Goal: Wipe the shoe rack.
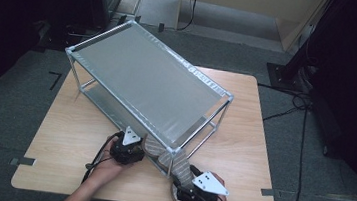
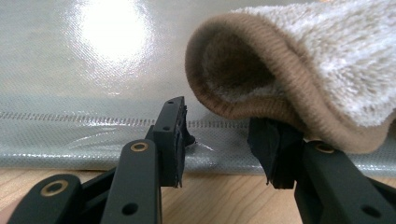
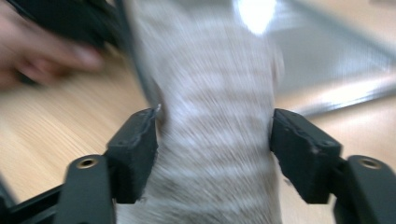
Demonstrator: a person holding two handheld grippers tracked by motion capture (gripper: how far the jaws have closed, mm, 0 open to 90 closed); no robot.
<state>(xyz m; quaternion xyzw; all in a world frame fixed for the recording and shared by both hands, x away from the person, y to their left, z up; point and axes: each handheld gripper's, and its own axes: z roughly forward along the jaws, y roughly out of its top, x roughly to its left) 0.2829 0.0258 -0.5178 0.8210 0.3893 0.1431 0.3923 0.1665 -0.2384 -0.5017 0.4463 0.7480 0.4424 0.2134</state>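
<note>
Right gripper [image 3: 215, 154] astride striped sock [image 3: 210, 140], jaws parted; rack post [image 1: 170, 162] alongside, left gripper [image 1: 128, 150] beyond.

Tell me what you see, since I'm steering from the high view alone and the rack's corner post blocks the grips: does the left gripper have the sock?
Observer: No. In the left gripper view the left gripper stands open. The sock only rests its brown cuff on one jaw, with nothing between the pads.
Operator: And the right one?
Observer: In the right gripper view the striped sock fills the gap between the jaws of the right gripper. Blur hides whether the pads press on it.
Operator: Where does the cuff lie?
Observer: Over the front edge of the shiny grey lower shelf, its opening facing the left gripper.
</note>
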